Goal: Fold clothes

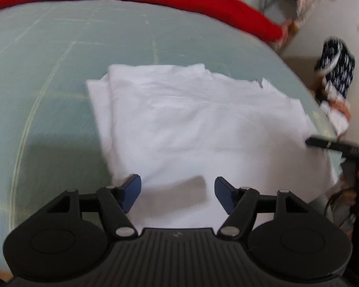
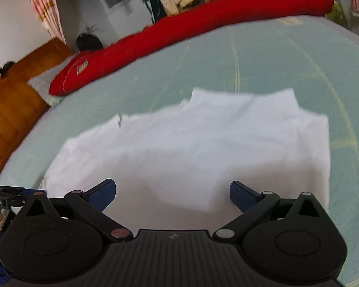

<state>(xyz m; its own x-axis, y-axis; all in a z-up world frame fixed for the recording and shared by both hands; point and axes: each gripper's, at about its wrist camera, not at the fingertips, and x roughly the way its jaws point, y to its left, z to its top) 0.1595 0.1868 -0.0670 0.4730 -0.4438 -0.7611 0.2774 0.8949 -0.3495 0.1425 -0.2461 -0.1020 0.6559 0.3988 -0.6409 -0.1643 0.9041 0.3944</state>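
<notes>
A white garment [image 1: 191,119] lies partly folded and flat on a pale green bed sheet [image 1: 47,83]. My left gripper [image 1: 177,189] hovers over the garment's near edge, open, with nothing between its blue pads. In the right wrist view the same white garment [image 2: 191,148] spreads out ahead, a folded layer on its right side. My right gripper [image 2: 172,193] is open above the near edge, its pads apart and empty. The right gripper's black finger [image 1: 332,144] shows at the garment's right edge in the left wrist view.
A long red bolster [image 2: 191,31] lies along the far side of the bed. A brown wooden headboard [image 2: 12,110] stands at the left. A dark patterned bag [image 1: 335,71] and clutter sit beyond the bed's right edge.
</notes>
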